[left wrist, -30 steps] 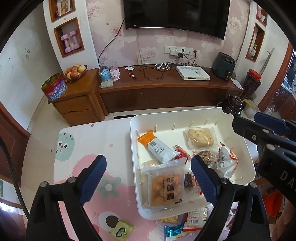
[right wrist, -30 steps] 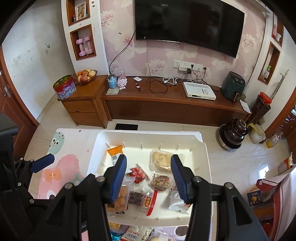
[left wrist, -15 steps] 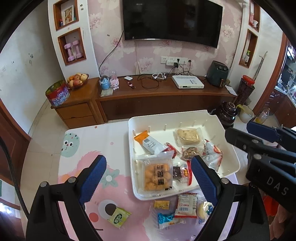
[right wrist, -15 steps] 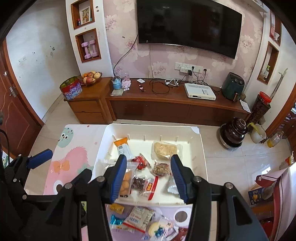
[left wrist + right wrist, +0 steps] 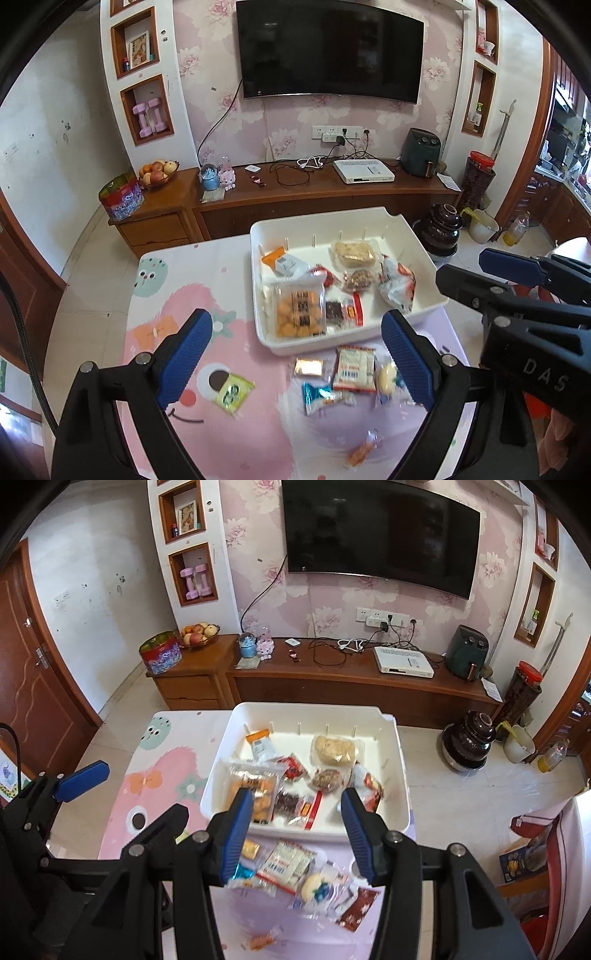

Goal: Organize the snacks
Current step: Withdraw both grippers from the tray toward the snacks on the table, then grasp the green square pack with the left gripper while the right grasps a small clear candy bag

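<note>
A white tray point(image 5: 417, 242) point(image 5: 400, 746) on the pink cartoon tablecloth point(image 5: 236, 417) holds several snack packets, among them a bag of orange puffs point(image 5: 299, 312) and a pale cake point(image 5: 354, 253). More packets lie loose in front of it: a red-and-white packet point(image 5: 354, 369) point(image 5: 286, 862), a blue one point(image 5: 319, 397), a green one point(image 5: 232, 393) and a small orange candy point(image 5: 360, 452). My left gripper point(image 5: 297, 360) hovers open above the loose packets, with nothing held. My right gripper point(image 5: 295, 821) hangs half open and empty over the tray's near edge.
Behind the table stands a long wooden TV cabinet point(image 5: 317, 192) with cables, a white box and a fruit bowl point(image 5: 157, 173). A dark ceramic jar point(image 5: 443, 225) sits on the floor at the right. The right gripper's body point(image 5: 517, 302) crosses the left view.
Both grippers have pulled back and risen from the tray, so the tray looks smaller and the loose packets in front of it have come into view. Neither opening has changed.
</note>
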A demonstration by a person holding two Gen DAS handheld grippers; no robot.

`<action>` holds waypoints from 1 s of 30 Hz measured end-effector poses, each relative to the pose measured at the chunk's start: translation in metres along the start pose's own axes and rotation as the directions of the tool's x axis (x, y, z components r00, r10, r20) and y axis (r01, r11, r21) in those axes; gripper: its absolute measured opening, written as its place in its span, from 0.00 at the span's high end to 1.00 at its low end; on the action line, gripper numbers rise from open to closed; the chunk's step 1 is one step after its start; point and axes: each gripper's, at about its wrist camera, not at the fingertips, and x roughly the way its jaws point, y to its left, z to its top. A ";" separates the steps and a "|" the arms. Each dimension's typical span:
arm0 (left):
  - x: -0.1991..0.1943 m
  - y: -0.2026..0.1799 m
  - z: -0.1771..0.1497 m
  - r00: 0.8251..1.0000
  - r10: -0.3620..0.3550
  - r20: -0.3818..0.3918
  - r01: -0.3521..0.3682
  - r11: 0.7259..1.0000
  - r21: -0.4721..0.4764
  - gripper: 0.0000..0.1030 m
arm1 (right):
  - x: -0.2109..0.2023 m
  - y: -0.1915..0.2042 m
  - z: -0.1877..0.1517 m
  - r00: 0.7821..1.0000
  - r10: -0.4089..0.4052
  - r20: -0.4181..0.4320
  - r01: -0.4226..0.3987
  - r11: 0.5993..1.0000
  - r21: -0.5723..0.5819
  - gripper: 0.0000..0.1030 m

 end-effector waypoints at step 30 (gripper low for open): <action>0.098 0.116 -0.121 0.929 0.105 -0.355 -0.092 0.994 0.054 0.10 | 0.128 0.001 -0.203 0.855 0.157 -0.493 0.029 0.937 0.349 0.51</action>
